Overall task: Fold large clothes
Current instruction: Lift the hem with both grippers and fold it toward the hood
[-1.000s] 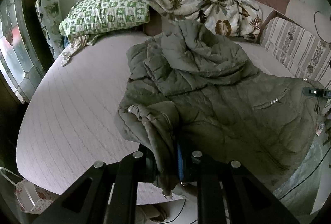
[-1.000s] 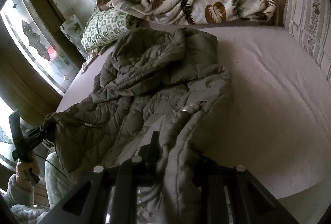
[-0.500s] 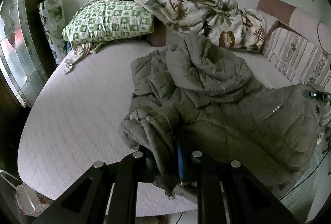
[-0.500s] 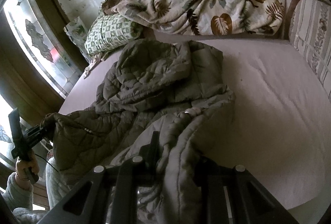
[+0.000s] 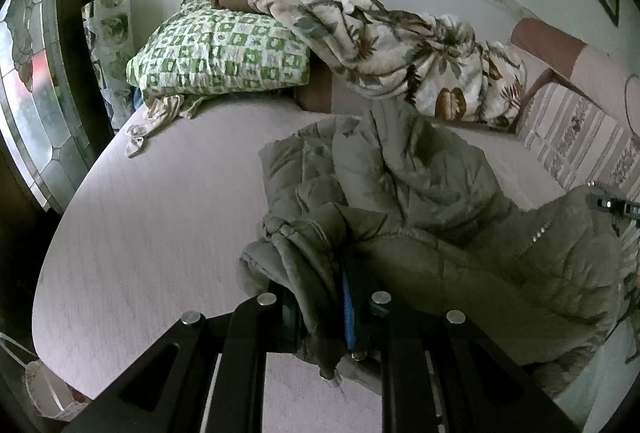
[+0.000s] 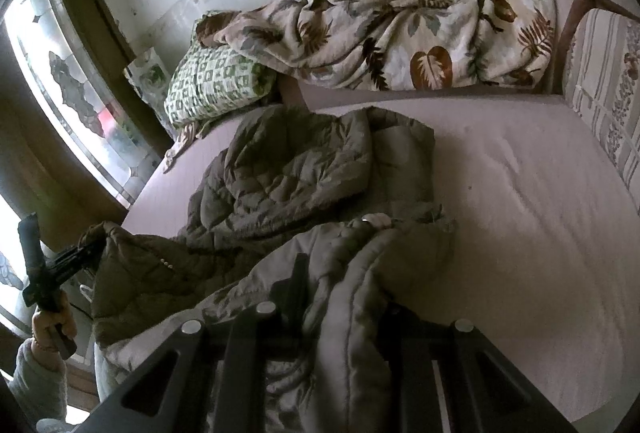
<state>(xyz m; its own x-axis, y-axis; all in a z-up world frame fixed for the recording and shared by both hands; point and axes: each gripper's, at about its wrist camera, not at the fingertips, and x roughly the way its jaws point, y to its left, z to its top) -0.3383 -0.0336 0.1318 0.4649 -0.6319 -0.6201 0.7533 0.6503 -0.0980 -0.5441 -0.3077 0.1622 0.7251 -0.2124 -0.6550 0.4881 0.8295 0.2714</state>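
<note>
- Left tool [image 5: 328, 317]: pressed together on a bunched edge of the olive quilted jacket [image 5: 420, 193]; fabric gathered between the fingers, a fold with a snap hanging down just below them, blue pad edge visible beside the cloth.
- Seen also from the right wrist view: left tool [image 6: 86, 253] far to the left of the right tool, held in a hand [image 6: 52, 321] with a pale fuzzy sleeve [image 6: 36, 373], pinching the jacket's corner.
- Jacket: spread ahead of both tools on the bed [image 5: 160, 213], near hem raised off the mattress and stretched between the two tools, far part crumpled in a heap ahead; row of small shiny studs on the panel right of the left tool.
- Left of left tool: stained-glass window [image 5: 28, 93], bare mattress, a bag [image 5: 44, 389] low at the edge.
- Far ahead-left: green checked pillow [image 5: 220, 53], small crumpled cloth [image 5: 156, 113] just in front of it.
- Far ahead: leaf-print blanket [image 5: 400, 49] bundled against the wall, partly lying on the pillow.
- Right of left tool: striped floral cushion [image 5: 572, 129] along the bed's side; right tool tip visible at the frame edge, touching the jacket.
- Right tool [image 6: 340, 305]: pressed together on a thick roll of the jacket's edge; cloth piled over the fingers, tips mostly hidden.
- Ahead-right of right tool: bare mattress, then the striped cushion.
</note>
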